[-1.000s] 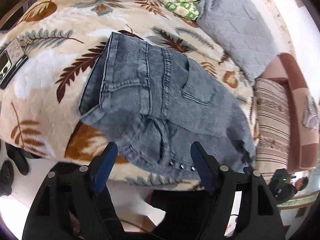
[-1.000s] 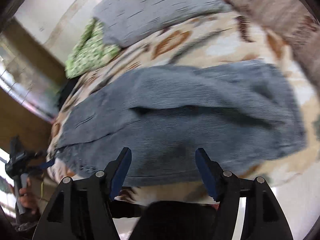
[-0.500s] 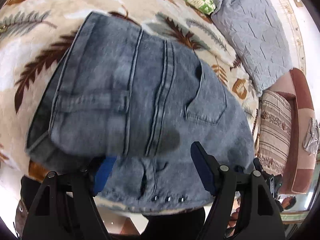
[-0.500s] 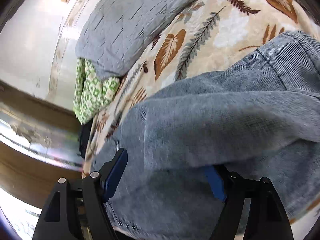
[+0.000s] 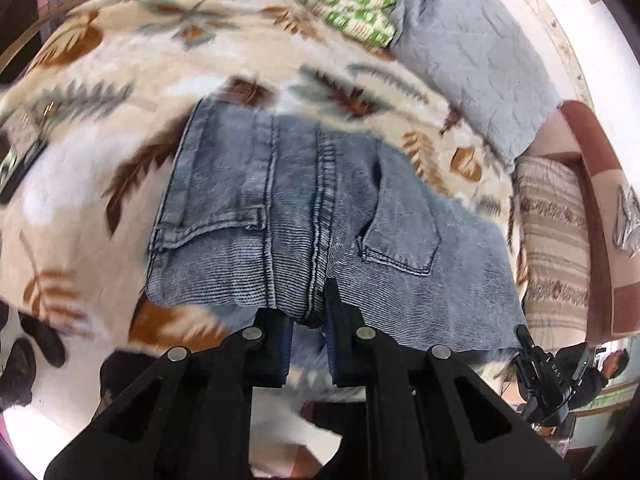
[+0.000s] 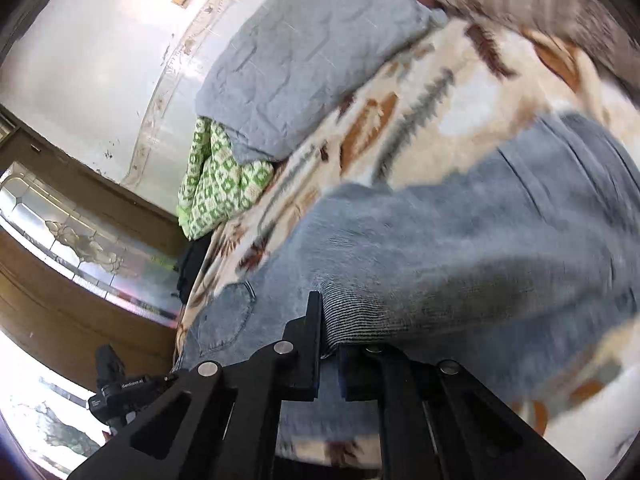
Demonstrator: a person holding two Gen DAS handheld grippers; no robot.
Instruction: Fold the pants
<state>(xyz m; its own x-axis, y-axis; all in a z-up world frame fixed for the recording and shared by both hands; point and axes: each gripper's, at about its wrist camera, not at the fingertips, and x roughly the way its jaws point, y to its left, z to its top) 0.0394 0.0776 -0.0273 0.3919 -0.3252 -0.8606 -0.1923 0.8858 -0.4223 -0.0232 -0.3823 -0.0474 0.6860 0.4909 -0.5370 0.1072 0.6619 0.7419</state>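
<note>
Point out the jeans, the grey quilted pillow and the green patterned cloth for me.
jeans [image 5: 248, 184]: left wrist view, on the denim above the flap pocket.
grey quilted pillow [image 5: 476, 64]: left wrist view, middle of its quilted face.
green patterned cloth [image 6: 224, 184]: right wrist view, middle of the bundle.

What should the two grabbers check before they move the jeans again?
1. Left gripper shut on the jeans: ok, its fingers pinch the near edge at the centre seam.
2. Right gripper shut on the jeans: ok, a bunched fold of denim sits between its fingers.
3. Grip deep enough to lift: cannot tell, the cloth hides the pads.
4. Jeans lying flat: not ok, the right wrist view shows a raised, bunched fold.
5. Room on the leaf-print blanket for the fold: ok, bare blanket shows beyond the waistband.
6. Grey pillow clear of the jeans: ok, it lies apart at the far side.
</note>
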